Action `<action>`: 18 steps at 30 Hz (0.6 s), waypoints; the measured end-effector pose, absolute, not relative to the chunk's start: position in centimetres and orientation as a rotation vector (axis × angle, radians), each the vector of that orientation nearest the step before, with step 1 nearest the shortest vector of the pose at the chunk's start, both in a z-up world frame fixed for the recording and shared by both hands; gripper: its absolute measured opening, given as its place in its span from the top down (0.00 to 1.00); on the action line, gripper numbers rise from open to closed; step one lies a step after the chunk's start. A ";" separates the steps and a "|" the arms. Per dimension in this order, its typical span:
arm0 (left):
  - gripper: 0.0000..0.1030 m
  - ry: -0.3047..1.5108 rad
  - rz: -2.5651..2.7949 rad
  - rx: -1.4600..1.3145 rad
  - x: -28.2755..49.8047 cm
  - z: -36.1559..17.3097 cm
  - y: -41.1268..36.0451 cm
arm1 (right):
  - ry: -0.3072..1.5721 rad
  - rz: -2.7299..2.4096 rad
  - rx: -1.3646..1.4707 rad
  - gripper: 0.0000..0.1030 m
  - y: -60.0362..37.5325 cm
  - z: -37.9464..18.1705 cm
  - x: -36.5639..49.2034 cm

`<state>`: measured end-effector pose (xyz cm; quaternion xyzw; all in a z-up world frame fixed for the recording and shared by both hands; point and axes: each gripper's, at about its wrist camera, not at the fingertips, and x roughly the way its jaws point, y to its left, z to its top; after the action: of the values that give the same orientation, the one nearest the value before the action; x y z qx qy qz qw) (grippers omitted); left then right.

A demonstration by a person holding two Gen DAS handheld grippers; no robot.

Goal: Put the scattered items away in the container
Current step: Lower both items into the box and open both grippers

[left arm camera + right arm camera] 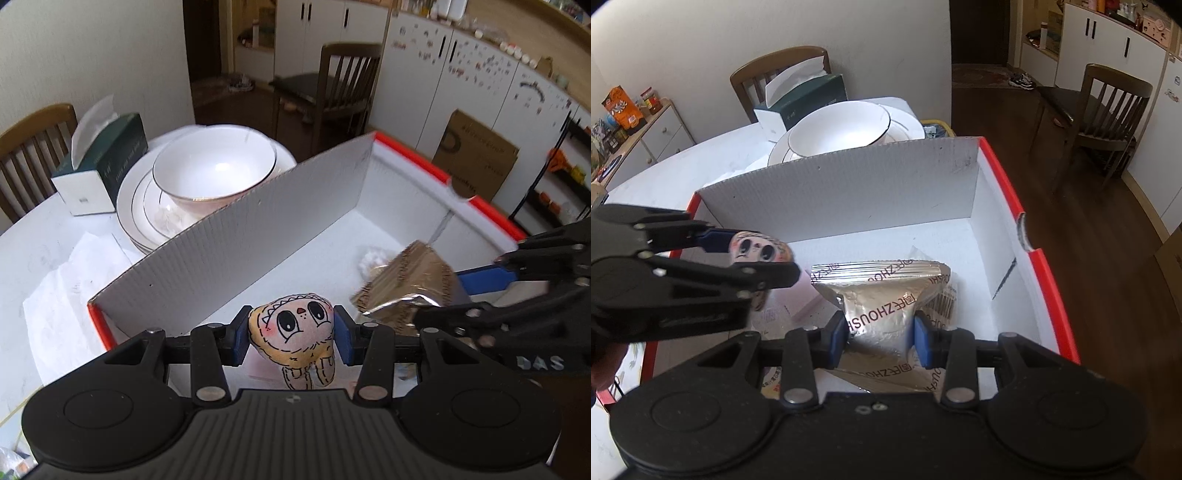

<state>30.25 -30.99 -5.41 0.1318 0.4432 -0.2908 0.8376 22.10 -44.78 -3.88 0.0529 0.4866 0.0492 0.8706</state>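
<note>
Both tools hover over the box (1049, 273): the left tool (291, 334) clenches a doll (295, 332), the right tool (881, 339) a foil packet (882, 310). Some items already lie inside; judging by this, only these releases remain, though the counter (44, 251) near the tools is hidden.

Black tongs (291, 341), blue pads (242, 338)

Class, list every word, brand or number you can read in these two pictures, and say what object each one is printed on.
"ZHOUSH": brown letters, upside down, on the silver foil snack packet held in the right tool; Chinese characters beside them are not clear enough to quote.
"DAS": pale letters on the black body of the right tool, seen from the left wrist.
Dark green tissue box: pale print, too blurred to read.
Brown cardboard sheet by the cabinets: faint print, unreadable.
</note>
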 end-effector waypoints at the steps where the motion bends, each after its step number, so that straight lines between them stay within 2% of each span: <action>1: 0.57 0.959 -0.610 0.289 30.7 -5.8 -31.2 | 1.020 0.104 0.104 0.65 -44.7 -4.0 22.1; 18: 0.56 1.123 -0.596 0.346 32.8 -8.5 -32.9 | 1.048 0.135 0.101 0.64 -44.9 -5.0 22.6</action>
<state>32.82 -32.88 -8.46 0.1608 0.5216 -0.2771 0.7908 22.63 -44.88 -4.98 0.0480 0.4999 0.0642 0.8624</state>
